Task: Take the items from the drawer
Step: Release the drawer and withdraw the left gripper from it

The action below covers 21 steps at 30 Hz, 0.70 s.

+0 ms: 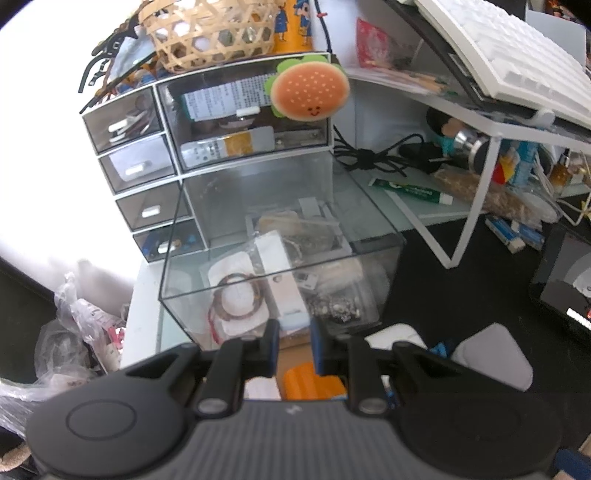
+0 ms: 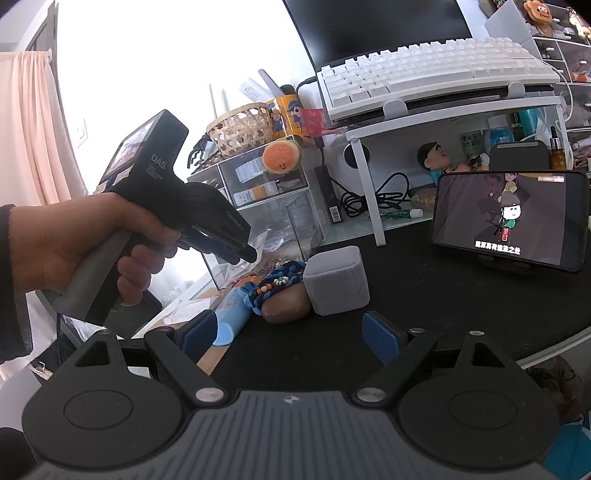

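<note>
Drawer (image 1: 354, 236): clear plastic, pulled well out from the bottom of a white-framed organizer (image 1: 177, 162) on the desk; front wall faces the left wrist camera.
Drawer contents: a beaded bracelet (image 1: 240, 295) on a white pouch at the front left, a white box (image 1: 280, 273) upright in the middle, a pile of small beads (image 1: 336, 306) at the front right, clear bags further back.
Left gripper (image 1: 293, 341): just before the drawer's front wall, fingers a narrow gap apart, nothing between the blue pads; in the right wrist view it (image 2: 243, 251) is held by a hand (image 2: 85, 243), tips pointed at the drawer (image 2: 258, 236).
Right gripper (image 2: 291, 332): over the black desk mat (image 2: 443, 295), fingers spread wide, holding nothing.
On the mat beside the drawer: grey box (image 2: 338, 284), brown pouch (image 2: 288, 302) touching it, braided blue cord (image 2: 273, 280) on the pouch, light blue tube (image 2: 232, 317).
On the organizer: burger plush (image 1: 309, 92) on the upper drawer front, wicker basket (image 1: 210, 33) on top.
Elsewhere: white keyboard (image 2: 424, 70) on a white riser, phone (image 2: 506, 218) on a stand showing a cartoon
</note>
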Each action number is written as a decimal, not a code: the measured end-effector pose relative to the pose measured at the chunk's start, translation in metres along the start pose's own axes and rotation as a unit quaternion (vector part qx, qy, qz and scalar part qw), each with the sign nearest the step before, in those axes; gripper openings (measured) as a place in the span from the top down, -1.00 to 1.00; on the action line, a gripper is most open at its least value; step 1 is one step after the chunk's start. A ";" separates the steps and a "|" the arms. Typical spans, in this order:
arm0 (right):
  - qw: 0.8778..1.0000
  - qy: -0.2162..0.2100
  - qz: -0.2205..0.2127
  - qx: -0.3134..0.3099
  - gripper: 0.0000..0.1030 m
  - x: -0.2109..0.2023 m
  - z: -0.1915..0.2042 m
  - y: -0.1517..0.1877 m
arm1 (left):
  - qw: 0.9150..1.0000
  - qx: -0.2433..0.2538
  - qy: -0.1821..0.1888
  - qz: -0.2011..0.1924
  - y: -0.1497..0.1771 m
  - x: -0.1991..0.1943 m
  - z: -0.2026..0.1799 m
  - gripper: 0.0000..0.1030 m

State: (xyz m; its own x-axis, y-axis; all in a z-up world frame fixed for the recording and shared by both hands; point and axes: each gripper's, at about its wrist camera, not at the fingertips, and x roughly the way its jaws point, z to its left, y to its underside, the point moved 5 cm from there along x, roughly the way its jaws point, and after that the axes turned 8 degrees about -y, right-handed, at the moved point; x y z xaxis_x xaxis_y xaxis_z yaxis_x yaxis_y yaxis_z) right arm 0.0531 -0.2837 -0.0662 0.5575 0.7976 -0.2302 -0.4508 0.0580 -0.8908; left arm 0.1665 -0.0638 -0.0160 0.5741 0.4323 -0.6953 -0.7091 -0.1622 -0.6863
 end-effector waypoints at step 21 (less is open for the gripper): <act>1.000 -0.003 0.000 -0.005 -0.73 -0.007 0.011 0.005 | 1.000 -0.002 0.001 0.013 0.004 -0.004 0.001 0.60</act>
State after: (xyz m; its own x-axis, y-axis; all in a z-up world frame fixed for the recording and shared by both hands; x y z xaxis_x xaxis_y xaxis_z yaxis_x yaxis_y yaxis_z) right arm 0.0392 -0.2830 -0.0650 0.5526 0.8015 -0.2284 -0.4447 0.0518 -0.8942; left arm 0.1607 -0.0649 -0.0163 0.5562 0.4254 -0.7139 -0.7223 -0.1774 -0.6685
